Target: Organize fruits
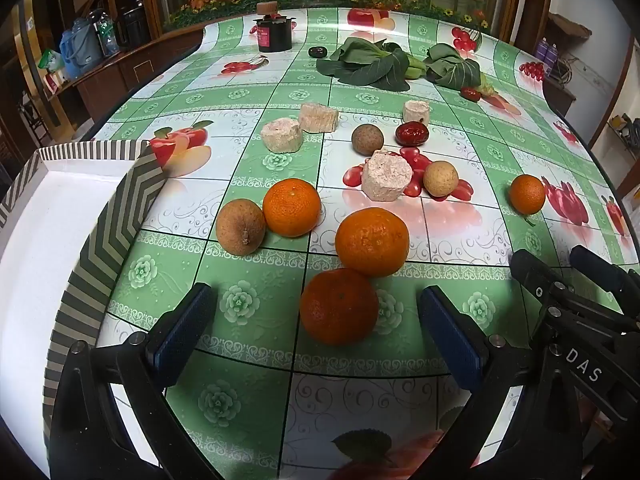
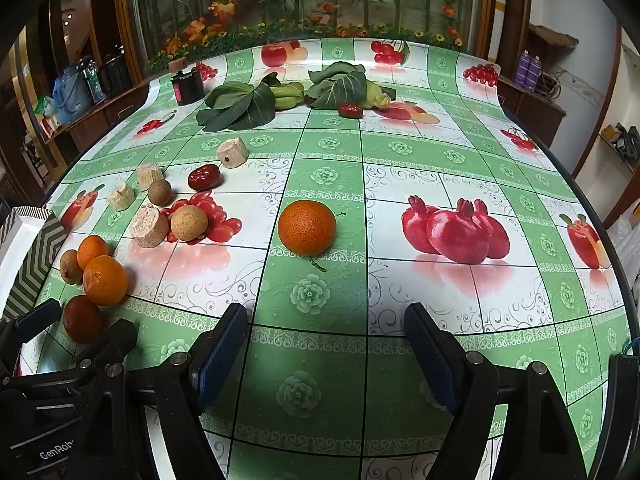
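Legible markings:
- "DAS", white capitals, on the black frame of the right claw (image 1: 576,280), seen at the lower right of the left wrist view.
- "GenRob", white lettering cut off at the picture edge, on the black body of the left claw (image 2: 68,324), seen at the lower left of the right wrist view.
- Red label on the dark canister (image 1: 274,34): print too small to read.

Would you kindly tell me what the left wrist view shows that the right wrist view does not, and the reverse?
Only the left wrist view shows the box's white inside and a dark fruit by the jar. Only the right shows the printed pomegranates in full and the corn. Both show the lone orange, the three clustered oranges, the greens, and both tools open: left, right.
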A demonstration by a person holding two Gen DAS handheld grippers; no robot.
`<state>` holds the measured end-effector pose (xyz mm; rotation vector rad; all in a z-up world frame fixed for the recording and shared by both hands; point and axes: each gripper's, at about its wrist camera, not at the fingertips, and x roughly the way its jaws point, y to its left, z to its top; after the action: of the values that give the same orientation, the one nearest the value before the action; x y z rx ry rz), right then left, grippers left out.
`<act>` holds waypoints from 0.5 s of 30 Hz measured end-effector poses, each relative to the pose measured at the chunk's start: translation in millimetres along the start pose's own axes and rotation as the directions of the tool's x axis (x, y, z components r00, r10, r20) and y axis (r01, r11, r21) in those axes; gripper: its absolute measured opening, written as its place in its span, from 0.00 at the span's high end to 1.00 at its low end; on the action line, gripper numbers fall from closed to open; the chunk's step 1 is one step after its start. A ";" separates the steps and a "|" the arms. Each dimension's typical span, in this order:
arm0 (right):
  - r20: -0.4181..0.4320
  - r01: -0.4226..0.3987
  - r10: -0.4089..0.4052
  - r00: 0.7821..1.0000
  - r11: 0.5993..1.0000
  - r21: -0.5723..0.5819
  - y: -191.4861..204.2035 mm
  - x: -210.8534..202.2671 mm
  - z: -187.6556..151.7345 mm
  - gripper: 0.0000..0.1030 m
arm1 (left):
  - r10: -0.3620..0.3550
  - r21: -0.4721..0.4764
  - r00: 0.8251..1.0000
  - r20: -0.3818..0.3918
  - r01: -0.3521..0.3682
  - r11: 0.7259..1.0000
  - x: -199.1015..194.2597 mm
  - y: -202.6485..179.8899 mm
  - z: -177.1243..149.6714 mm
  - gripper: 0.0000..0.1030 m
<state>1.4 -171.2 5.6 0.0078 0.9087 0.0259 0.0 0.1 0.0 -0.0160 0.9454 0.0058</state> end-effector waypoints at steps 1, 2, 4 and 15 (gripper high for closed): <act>0.001 0.001 -0.001 1.000 1.000 -0.001 0.1 0.0 -0.1 0.23 | 0.000 0.000 1.000 -0.001 0.000 1.000 0.0 0.0 0.0 0.00; 0.000 0.001 -0.001 1.000 1.000 -0.001 0.1 0.0 -0.1 0.22 | 0.000 0.000 1.000 -0.001 0.000 1.000 0.0 0.0 0.0 0.00; -0.002 0.000 0.000 1.000 1.000 0.000 0.1 0.0 -0.1 0.22 | 0.000 0.001 1.000 -0.001 0.000 1.000 0.0 0.1 0.1 0.00; 0.008 -0.025 0.025 1.000 0.999 -0.022 -0.1 -5.2 -0.4 0.35 | -0.001 -0.001 1.000 -0.024 0.001 1.000 -9.1 9.4 -5.3 0.00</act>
<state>-2.1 -171.4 9.4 -0.0013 0.8999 0.0590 -9.8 9.4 4.1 -0.0179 0.9690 0.0051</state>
